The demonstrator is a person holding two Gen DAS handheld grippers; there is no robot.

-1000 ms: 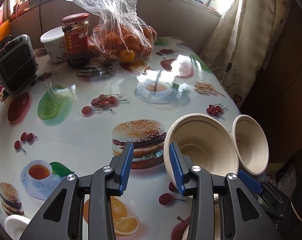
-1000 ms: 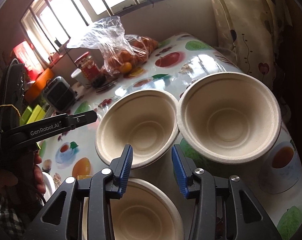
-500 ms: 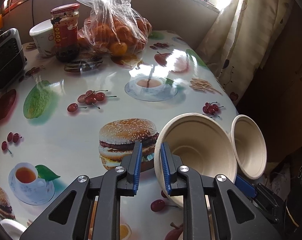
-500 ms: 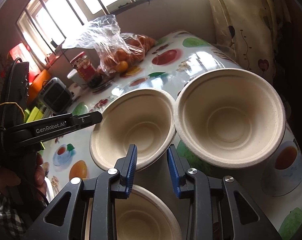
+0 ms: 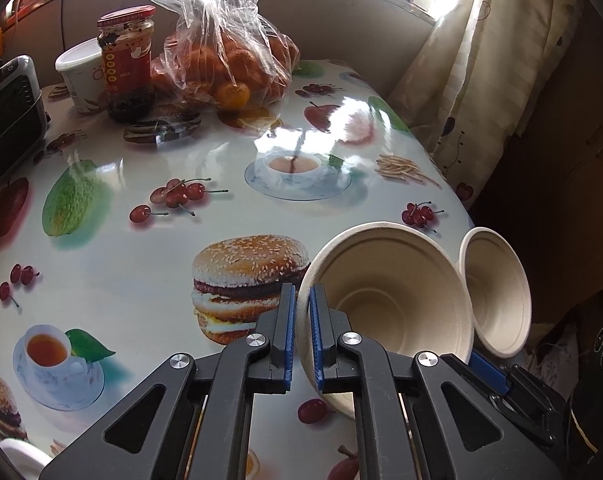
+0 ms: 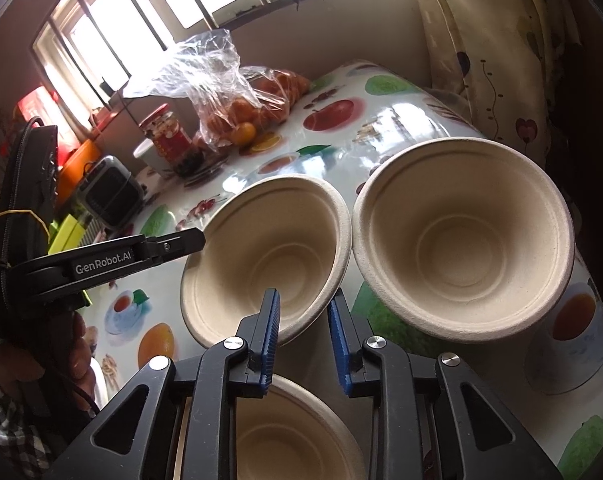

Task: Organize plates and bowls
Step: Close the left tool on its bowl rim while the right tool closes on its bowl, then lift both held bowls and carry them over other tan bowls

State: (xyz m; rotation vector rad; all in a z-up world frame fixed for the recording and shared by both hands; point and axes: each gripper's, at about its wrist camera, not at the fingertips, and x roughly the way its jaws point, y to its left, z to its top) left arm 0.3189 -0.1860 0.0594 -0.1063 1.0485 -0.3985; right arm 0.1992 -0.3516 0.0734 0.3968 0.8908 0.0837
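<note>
At the far left of the bench a small heater sits out of the way. Beside it are a white tub whose contents cannot be seen and a red-lidded jar with something dark inside. Next along, a clear plastic bag slumps open over a heap of oranges. All of this is well apart from the work at the near edge, which probably keeps the middle free for sorting. The left claw is pressed together on the left rim of the middle bowl, one pad inside the wall and one outside. A thin paper rim is the easiest part to pinch, and the bowl looks tipped up from that side. My guess is that it is about to be lifted and nested into another. It is empty. Below it in the right wrist view lies a near bowl, also empty and partly hidden under the right claw. That claw's jaws are closing. The middle bowl's near rim shows in the gap, but the pads do not appear to press on anything. Furthest right, the end bowl rests upright and empty near the bench's edge, its rim just beside the middle bowl's.
</note>
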